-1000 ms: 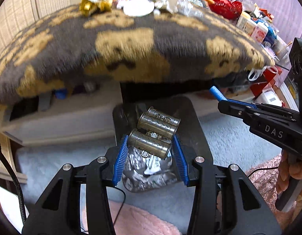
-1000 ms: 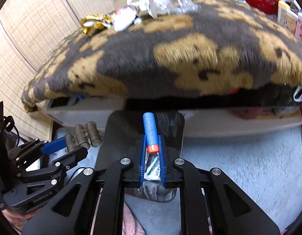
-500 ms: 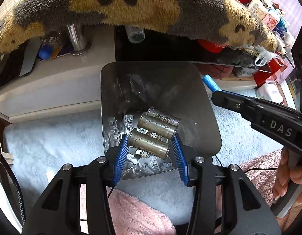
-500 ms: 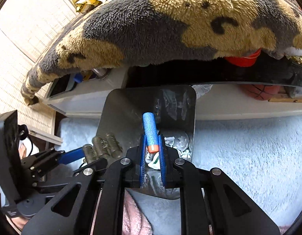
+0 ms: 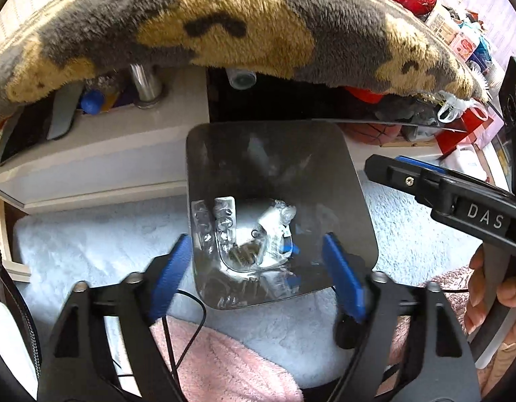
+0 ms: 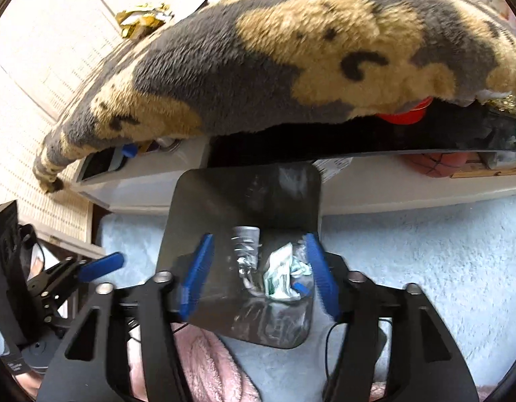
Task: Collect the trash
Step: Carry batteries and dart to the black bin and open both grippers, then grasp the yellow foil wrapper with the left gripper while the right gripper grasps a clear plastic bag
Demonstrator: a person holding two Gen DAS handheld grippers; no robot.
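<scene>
Two spread grippers, left gripper [image 5: 258,271] and right gripper [image 6: 258,264], empty above trash bin [image 5: 224,154].

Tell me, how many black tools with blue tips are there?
2: the left tool hangs open over the dark bin; the right tool, also open, hangs over it alongside.

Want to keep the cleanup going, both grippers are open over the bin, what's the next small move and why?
Probably lift the right gripper toward the gold wrapper on the blanket. Both it and the left gripper are open and empty above the bin, and that wrapper remains uncollected.
</scene>
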